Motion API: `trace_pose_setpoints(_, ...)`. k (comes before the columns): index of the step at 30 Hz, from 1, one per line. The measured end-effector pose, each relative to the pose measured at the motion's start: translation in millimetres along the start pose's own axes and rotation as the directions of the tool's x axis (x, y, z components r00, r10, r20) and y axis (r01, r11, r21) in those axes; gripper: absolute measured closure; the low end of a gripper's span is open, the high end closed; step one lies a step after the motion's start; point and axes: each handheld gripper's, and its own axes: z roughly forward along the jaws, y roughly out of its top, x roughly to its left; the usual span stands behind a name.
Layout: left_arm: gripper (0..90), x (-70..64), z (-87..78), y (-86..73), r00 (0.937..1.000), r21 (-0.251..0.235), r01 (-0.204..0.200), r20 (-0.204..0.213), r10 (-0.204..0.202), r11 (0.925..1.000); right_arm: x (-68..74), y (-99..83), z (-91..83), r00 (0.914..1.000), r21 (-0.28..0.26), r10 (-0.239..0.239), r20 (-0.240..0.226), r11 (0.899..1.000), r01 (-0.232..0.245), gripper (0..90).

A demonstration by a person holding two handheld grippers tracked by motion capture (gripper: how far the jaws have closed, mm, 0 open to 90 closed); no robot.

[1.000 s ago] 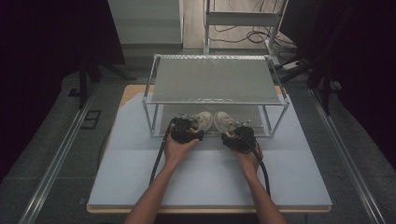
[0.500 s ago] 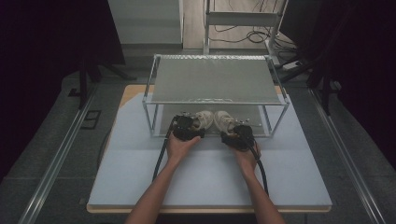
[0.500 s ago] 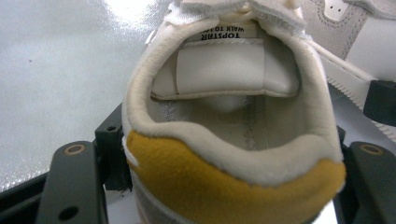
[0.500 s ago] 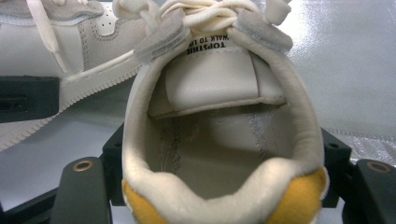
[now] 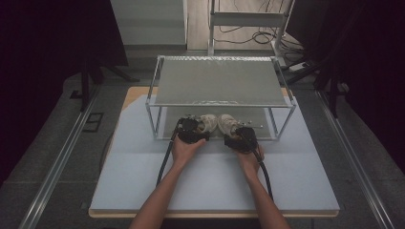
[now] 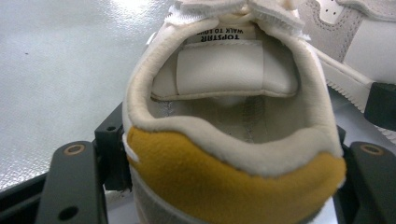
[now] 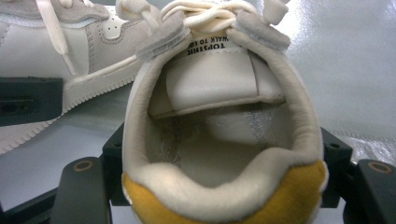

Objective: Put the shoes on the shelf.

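Observation:
Two cream sneakers with mustard-yellow heel tabs lie side by side, toes pointing away, at the front of a metal rack's lower shelf (image 6: pixel 60 56). My left gripper (image 5: pixel 191 130) is shut on the heel of the left sneaker (image 5: pixel 207 121). In the left gripper view that sneaker (image 6: pixel 229 98) sits between the black jaws of my left gripper (image 6: pixel 224 186). My right gripper (image 5: pixel 241 137) is shut on the heel of the right sneaker (image 5: pixel 228 124). The right gripper view looks into the sneaker's opening (image 7: pixel 219 116), the right gripper (image 7: pixel 224 191) clamping its heel.
The two-tier rack (image 5: pixel 219 81) stands at the back of the pale table (image 5: pixel 215 181), its top shelf overhanging the sneakers. Each gripper view shows the other sneaker (image 6: pixel 355 37) (image 7: pixel 56 42) close alongside. Rails and cables lie on the floor around.
Both grippers have edged forward a little with their sneakers, and the two sneakers now sit closer together at the rack's front.

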Motion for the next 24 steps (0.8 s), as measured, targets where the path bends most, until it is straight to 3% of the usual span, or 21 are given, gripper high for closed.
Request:
trace_pose_setpoints(2, 29.1, -2.1, -0.1, -0.7, 0.9980, -0.006, 0.062, -0.009, -0.062, 0.9981, 1.1, 1.8, 1.1, 1.0000, -0.001, -0.007, -0.001, 1.000, 0.007, 28.8)
trace_pose_setpoints(4, 29.0, 0.5, 0.2, 0.5, 0.9993, -0.010, 0.034, -0.014, -0.035, 0.9994, 1.7, 3.5, 3.1, 0.9999, -0.008, -0.015, -0.005, 1.000, 0.015, 28.7)
trace_pose_setpoints(6, 29.0, 1.5, 0.7, 0.9, 0.9995, -0.009, 0.027, -0.015, -0.027, 0.9996, 1.6, 4.5, 4.6, 0.9998, -0.006, -0.021, -0.005, 1.000, 0.021, 28.7)
trace_pose_setpoints(8, 29.0, 1.2, 1.8, 1.1, 0.9989, -0.004, 0.043, -0.019, -0.043, 0.9991, 1.5, 5.1, 5.5, 0.9998, -0.005, -0.020, -0.005, 1.000, 0.020, 28.7)
trace_pose_setpoints(10, 29.0, 2.5, 2.4, 1.9, 0.9996, -0.003, 0.019, -0.022, -0.019, 0.9998, 0.8, 5.5, 7.3, 0.9998, -0.008, -0.018, -0.008, 1.000, 0.018, 28.6)
trace_pose_setpoints(19, 28.8, -0.8, 4.3, 1.6, 0.9990, -0.011, 0.032, -0.031, -0.032, 0.9994, 3.4, 7.1, 8.1, 0.9997, -0.018, -0.020, 0.010, 1.000, 0.020, 28.5)
trace_pose_setpoints(20, 28.8, -3.1, 4.8, 0.9, 0.9976, -0.011, 0.056, -0.039, -0.057, 0.9984, 3.8, 7.2, 8.1, 0.9998, -0.017, -0.019, 0.011, 1.000, 0.019, 28.5)
trace_pose_setpoints(22, 28.7, -2.8, 5.4, 0.7, 0.9989, -0.008, 0.016, -0.045, -0.016, 0.9998, 4.3, 6.8, 8.5, 0.9996, -0.015, -0.024, 0.015, 1.000, 0.024, 28.3)
trace_pose_setpoints(23, 28.6, -5.6, 5.7, -0.6, 0.9977, -0.006, 0.050, -0.046, -0.050, 0.9988, 4.3, 6.4, 8.7, 0.9997, -0.013, -0.021, 0.014, 1.000, 0.021, 28.2)
trace_pose_setpoints(24, 28.4, -3.7, 5.8, -0.7, 0.9988, -0.002, 0.015, -0.046, -0.016, 0.9999, 4.0, 6.1, 8.7, 0.9997, -0.009, -0.020, 0.012, 1.000, 0.020, 28.1)
